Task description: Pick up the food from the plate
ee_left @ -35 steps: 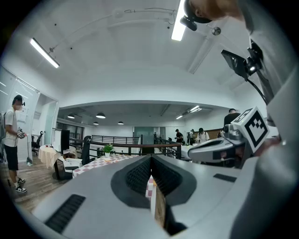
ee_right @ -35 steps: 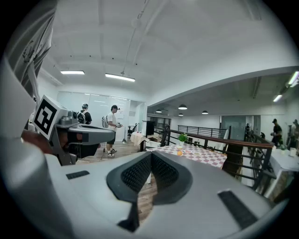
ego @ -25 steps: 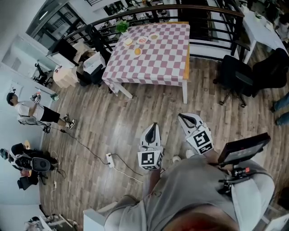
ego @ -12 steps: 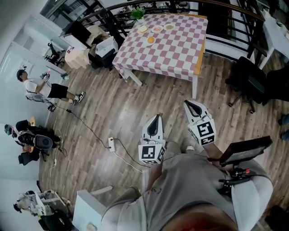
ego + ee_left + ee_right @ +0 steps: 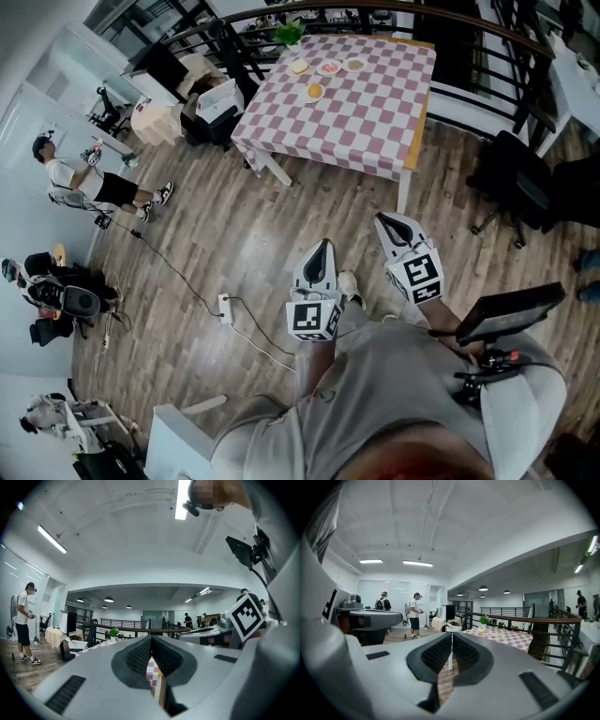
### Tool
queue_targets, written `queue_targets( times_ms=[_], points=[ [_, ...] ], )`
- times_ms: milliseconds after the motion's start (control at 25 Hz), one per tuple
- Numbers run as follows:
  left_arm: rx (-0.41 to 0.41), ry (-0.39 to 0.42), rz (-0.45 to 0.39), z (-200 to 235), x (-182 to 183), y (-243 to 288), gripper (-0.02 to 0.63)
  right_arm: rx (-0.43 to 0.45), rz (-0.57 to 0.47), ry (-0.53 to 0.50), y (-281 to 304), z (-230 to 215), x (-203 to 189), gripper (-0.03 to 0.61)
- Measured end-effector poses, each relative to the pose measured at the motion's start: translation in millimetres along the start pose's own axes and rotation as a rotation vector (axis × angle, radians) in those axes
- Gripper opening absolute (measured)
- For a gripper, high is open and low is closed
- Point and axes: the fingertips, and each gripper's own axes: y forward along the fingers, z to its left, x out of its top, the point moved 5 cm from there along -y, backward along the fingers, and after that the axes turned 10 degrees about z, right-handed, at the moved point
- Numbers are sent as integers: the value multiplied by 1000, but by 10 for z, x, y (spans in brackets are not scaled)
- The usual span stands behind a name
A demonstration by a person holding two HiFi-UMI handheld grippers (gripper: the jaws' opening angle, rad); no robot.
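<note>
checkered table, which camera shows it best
Head view: the whole checkered table top shows from above, plates included. The right gripper view shows it small and side-on; the left gripper view shows only a checkered sliver.

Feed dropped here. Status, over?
Left gripper, right gripper shut, empty. Small plates of food untouched on pink-checked table, far ahead. Wooden floor between.
</note>
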Motion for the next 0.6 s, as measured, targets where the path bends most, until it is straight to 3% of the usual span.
queue_targets(
  times_ms=[360,600],
  points=[
    [-43,-44,21,661,-35,752,9,-14,67,-11,842,-184,127,17],
    [-93,-58,41,1280,25,1203,10,-18,83,-22,1590,-184,437,17]
  ],
)
